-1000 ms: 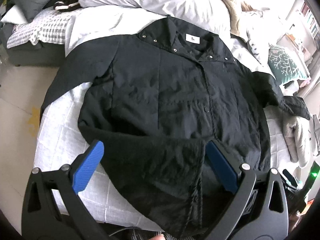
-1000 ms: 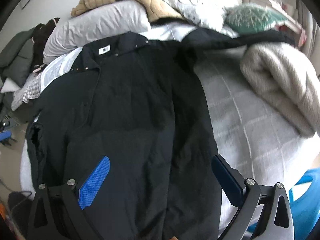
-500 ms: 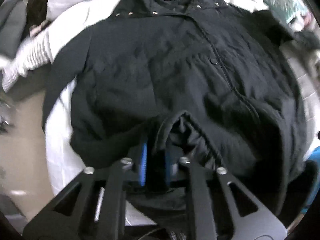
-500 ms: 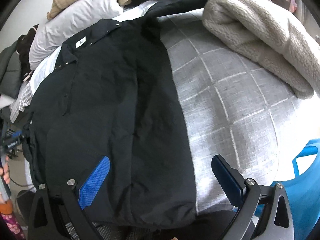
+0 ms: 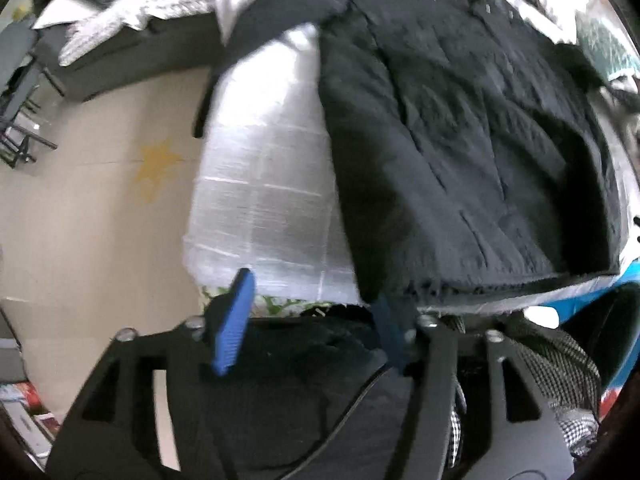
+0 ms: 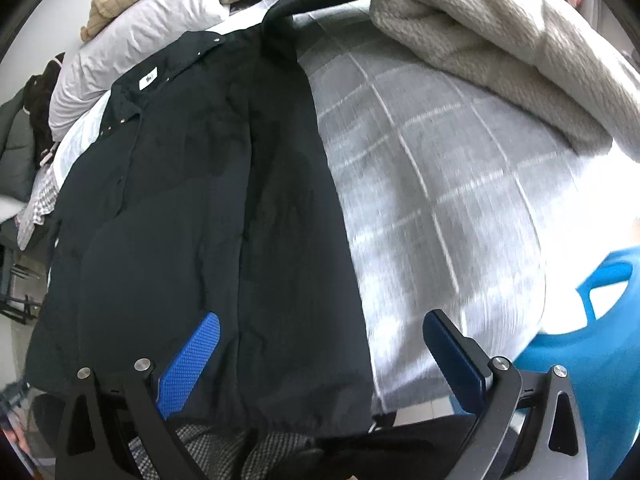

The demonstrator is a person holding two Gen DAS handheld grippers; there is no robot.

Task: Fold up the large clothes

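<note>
A large black jacket [image 5: 460, 140] lies spread front-up on the checked grey bedsheet [image 5: 260, 200], collar at the far end. Its left sleeve [image 5: 248, 20] hangs off the bed's side. My left gripper [image 5: 312, 326] hovers at the bed's near left corner. Its jaws are opening with no cloth between them, and the jacket's hem corner [image 5: 376, 288] sits just above the right pad. In the right wrist view the jacket [image 6: 200, 200] fills the left half. My right gripper [image 6: 320, 360] is open wide over the hem's right corner [image 6: 340, 400], without pressing on it.
A beige knitted blanket [image 6: 500, 40] lies on the bed right of the jacket, pillows [image 6: 140, 32] at the head. A blue plastic tub [image 6: 580, 320] stands by the bed's near right corner. Left of the bed are bare floor [image 5: 100, 200] and a dark bench [image 5: 120, 52].
Half a second ago my left gripper was shut on a fold of the jacket's hem. It has since let go, swung left to the bed's corner and parted its jaws. My right gripper shifted slightly right.
</note>
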